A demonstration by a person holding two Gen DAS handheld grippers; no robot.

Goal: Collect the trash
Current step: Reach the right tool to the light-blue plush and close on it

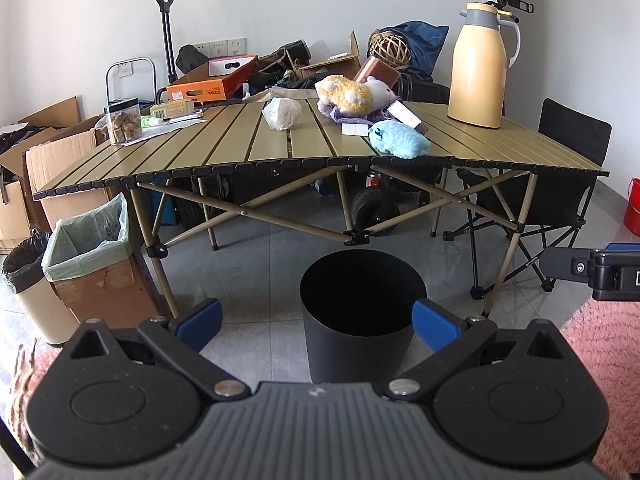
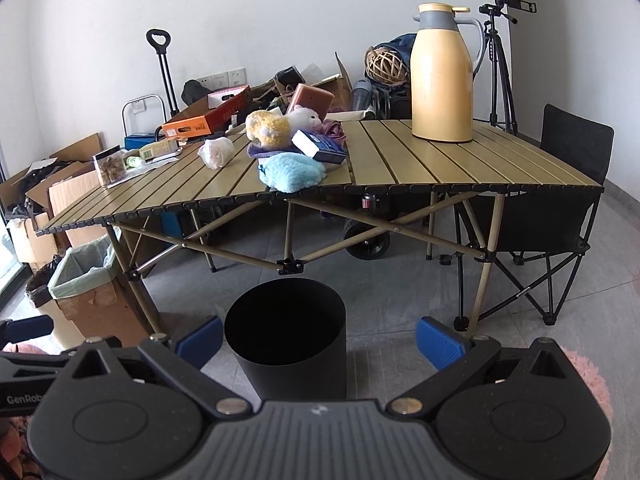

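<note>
Left wrist view puts the crumpled bag [image 1: 281,113] on the table [image 1: 224,148] ahead, well beyond both empty, spread grippers, left gripper [image 1: 318,324] slightly nearer.

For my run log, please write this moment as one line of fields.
phase: start | left gripper: open, empty | right gripper: open, empty | black bin: on floor before table | crumpled plastic bag: on table
</note>
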